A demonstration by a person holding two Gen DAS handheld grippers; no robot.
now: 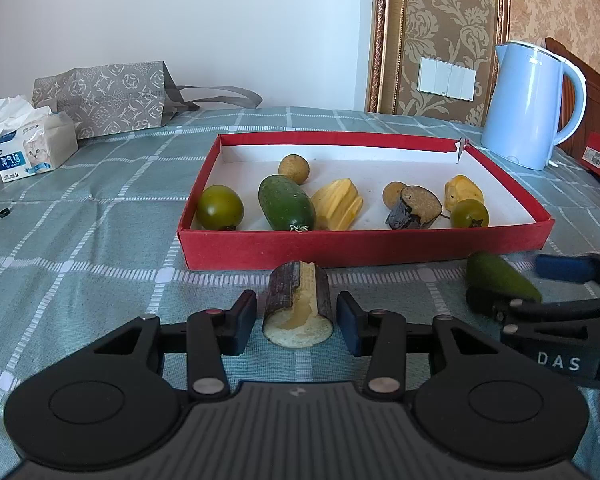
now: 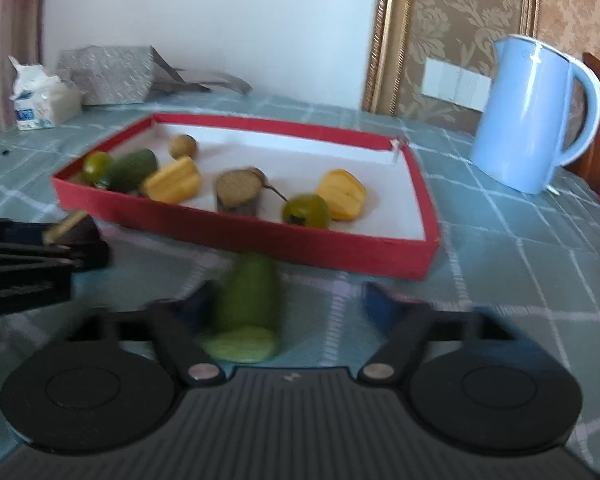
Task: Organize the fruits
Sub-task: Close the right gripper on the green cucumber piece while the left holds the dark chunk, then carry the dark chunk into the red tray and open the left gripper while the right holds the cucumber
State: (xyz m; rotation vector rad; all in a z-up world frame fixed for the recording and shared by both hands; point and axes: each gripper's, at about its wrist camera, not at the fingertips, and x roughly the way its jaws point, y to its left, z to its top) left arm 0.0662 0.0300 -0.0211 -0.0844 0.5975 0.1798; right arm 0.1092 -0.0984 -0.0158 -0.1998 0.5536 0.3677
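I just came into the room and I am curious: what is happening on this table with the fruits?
A person with two handheld grippers is sorting fruit into a shallow red cardboard tray. The left gripper is open around a dark-skinned sugarcane piece on the checked tablecloth. The right gripper is open around a cut green cucumber piece, though that view is blurred. Several fruits already lie in the tray.

The tabletop (image 1: 100, 208) wears a grey-green cloth with white checks. The box (image 1: 364, 246) is red outside, white inside. The kettle (image 1: 528, 104) is pale blue, the bag (image 1: 104, 96) grey with a white geometric print. The cucumber piece (image 2: 248, 300) is green, the sugarcane piece (image 1: 298, 304) dark-skinned with pale yellow flesh.
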